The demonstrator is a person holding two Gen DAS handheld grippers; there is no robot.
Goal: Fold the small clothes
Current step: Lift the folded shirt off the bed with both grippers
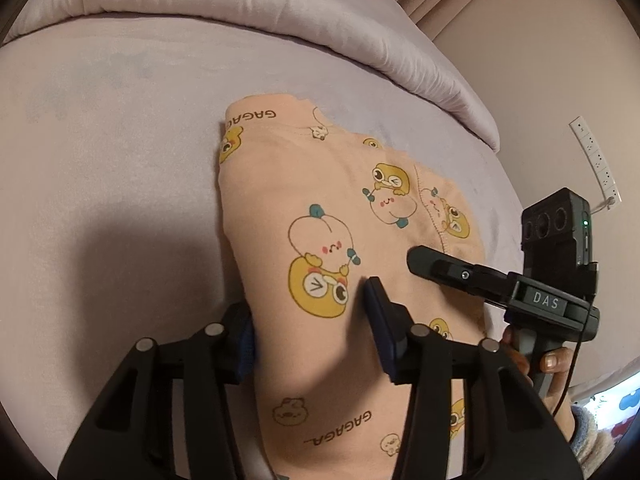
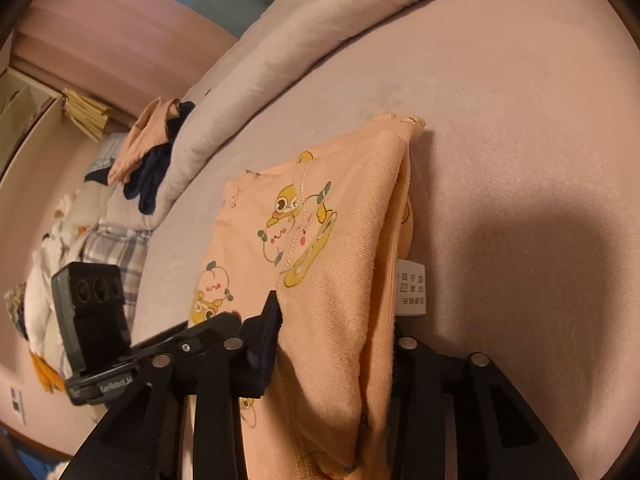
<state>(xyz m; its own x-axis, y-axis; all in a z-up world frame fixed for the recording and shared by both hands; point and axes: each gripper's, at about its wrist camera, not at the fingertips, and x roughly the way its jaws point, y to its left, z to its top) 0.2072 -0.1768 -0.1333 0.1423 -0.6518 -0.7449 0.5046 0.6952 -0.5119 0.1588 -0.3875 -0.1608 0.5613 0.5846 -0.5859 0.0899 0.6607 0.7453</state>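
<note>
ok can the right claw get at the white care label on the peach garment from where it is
Probably yes. The white care label sticks out of the peach garment's folded edge just ahead of the right claw, uncovered. But that claw already grips the folded layers, so it must let go first.

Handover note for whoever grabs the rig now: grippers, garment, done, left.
Left gripper: fingers closed on a raised fold of the peach printed garment at its near edge.
Right gripper: fingers clamped on the same garment's near edge, on the side with the white care label.
Garment lies on the pink bed sheet, already folded into layers, with the stacked edges visible in the right wrist view.
A pile of other clothes sits further along the bed.
Left: probably finish this fold, lay it flat, then take the next piece.
</note>
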